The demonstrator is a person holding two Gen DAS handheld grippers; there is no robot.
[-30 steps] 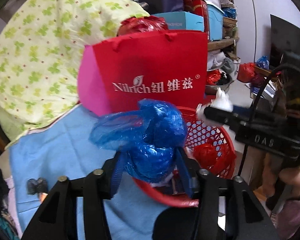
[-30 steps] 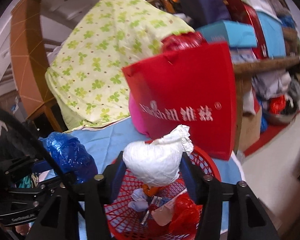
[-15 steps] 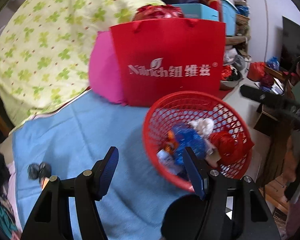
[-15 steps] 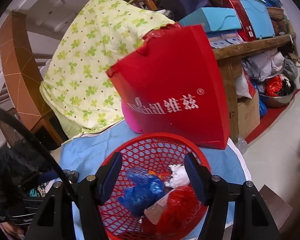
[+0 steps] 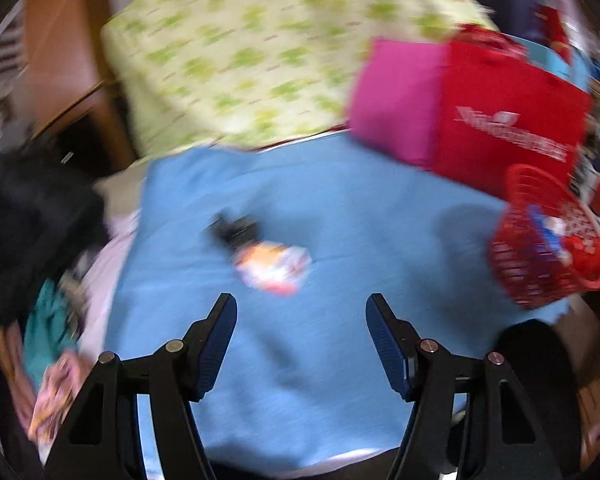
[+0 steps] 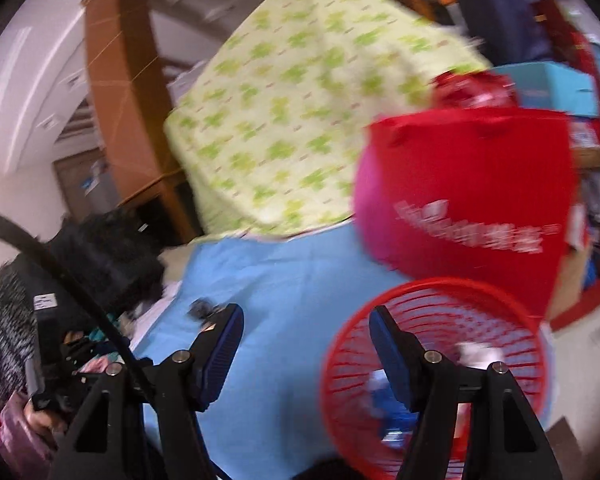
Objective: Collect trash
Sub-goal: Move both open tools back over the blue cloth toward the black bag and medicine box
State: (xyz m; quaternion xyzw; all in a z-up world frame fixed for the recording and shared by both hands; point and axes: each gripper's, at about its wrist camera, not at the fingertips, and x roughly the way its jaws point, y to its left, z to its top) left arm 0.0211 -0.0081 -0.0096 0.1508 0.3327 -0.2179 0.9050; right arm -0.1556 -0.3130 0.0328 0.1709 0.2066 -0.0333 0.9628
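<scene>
Crumpled wrapper (image 5: 274,266), white and orange, blurred, lies on blue cloth (image 5: 340,208) beside a small dark object (image 5: 234,229); ahead of left gripper (image 5: 300,340), jaws wide, empty. Red mesh basket (image 6: 436,364) with trash at cloth's right edge. Behind: red gift bag (image 6: 472,208), green-patterned sheet (image 6: 300,120). Right view alone shows wooden cabinet (image 6: 120,92); wrapper hidden there. Right gripper (image 6: 306,342) wide, empty, its right finger over basket.
</scene>
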